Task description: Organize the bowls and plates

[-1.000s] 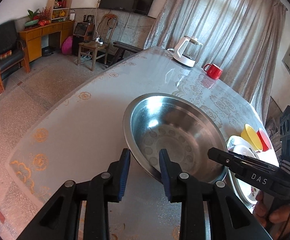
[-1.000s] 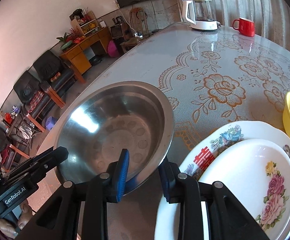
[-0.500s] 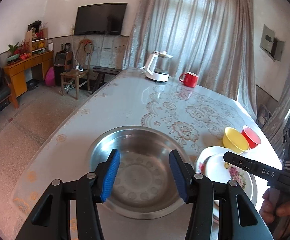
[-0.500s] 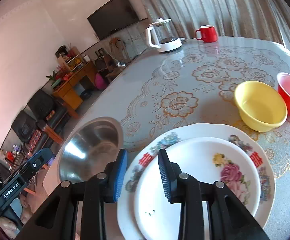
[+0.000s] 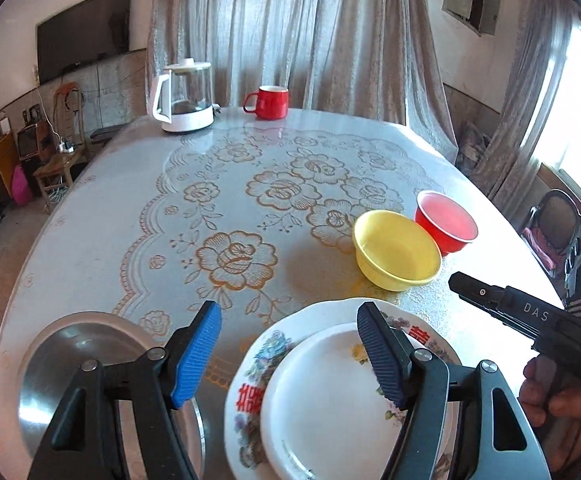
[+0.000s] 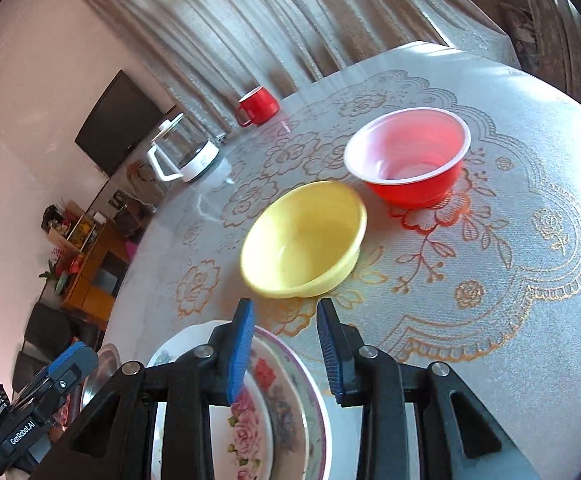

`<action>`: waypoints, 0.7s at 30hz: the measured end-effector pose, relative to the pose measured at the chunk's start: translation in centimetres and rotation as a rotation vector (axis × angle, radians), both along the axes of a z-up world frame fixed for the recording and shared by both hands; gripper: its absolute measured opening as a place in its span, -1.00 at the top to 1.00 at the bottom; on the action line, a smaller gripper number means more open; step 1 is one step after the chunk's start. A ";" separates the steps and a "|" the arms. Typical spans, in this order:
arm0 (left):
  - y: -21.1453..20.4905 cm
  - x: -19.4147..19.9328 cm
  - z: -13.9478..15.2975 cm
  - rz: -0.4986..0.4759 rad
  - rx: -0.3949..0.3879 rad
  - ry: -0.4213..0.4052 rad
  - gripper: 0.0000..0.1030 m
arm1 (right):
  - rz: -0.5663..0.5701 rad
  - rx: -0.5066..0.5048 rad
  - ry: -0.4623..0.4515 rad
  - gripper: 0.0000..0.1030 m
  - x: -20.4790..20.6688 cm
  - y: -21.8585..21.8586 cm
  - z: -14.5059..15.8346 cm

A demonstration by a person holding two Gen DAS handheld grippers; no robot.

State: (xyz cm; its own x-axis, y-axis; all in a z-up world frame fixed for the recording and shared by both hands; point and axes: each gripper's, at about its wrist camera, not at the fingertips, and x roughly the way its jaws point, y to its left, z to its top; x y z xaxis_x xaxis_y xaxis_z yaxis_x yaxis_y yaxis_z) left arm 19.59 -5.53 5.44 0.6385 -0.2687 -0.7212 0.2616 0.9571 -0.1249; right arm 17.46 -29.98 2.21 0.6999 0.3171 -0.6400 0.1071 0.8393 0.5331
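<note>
on the floral tablecloth (image 5: 226, 200) sit kettle (image 5: 184, 98) and mug (image 5: 268, 102); both tools released, left tool (image 5: 288, 350), right tool (image 6: 284, 350).

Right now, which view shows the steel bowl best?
The left wrist view: the steel bowl shows its rim and shiny inside, partly behind the left gripper. The right wrist view catches only a sliver of rim.

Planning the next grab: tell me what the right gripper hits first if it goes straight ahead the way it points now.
Most likely the yellow bowl. The right gripper is open and empty, and the bowl's near wall sits just beyond its fingers, roughly centred. The red bowl lies farther back and to the right. Depth is hard to judge here.
</note>
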 end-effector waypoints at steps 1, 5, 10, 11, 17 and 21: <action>-0.6 0.8 -0.2 0.001 0.007 0.015 -0.35 | -0.019 0.003 0.002 0.38 0.2 -0.6 -0.2; -2.5 3.6 -1.2 -0.005 -0.024 0.088 -0.29 | -0.053 0.020 0.011 0.48 1.4 -1.9 -1.2; -4.0 6.6 -2.4 -0.012 -0.095 0.169 0.03 | -0.073 0.040 0.016 0.55 2.9 -2.7 -2.1; -4.2 7.2 -2.6 -0.016 -0.117 0.186 0.06 | -0.076 0.044 0.020 0.55 3.2 -2.8 -2.3; -5.9 9.6 -3.5 -0.013 -0.148 0.227 0.11 | -0.085 0.054 0.027 0.55 4.3 -3.5 -3.0; -7.4 11.0 -4.9 -0.022 -0.145 0.280 0.44 | -0.074 0.048 0.034 0.61 4.8 -3.6 -3.6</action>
State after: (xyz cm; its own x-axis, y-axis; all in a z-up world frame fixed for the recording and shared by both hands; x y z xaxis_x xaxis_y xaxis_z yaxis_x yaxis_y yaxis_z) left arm 30.62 -12.92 0.57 0.4133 -0.3930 -0.8214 0.2187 0.9185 -0.3295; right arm 22.27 -33.57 -1.39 0.7006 0.2962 -0.6492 0.1872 0.8016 0.5678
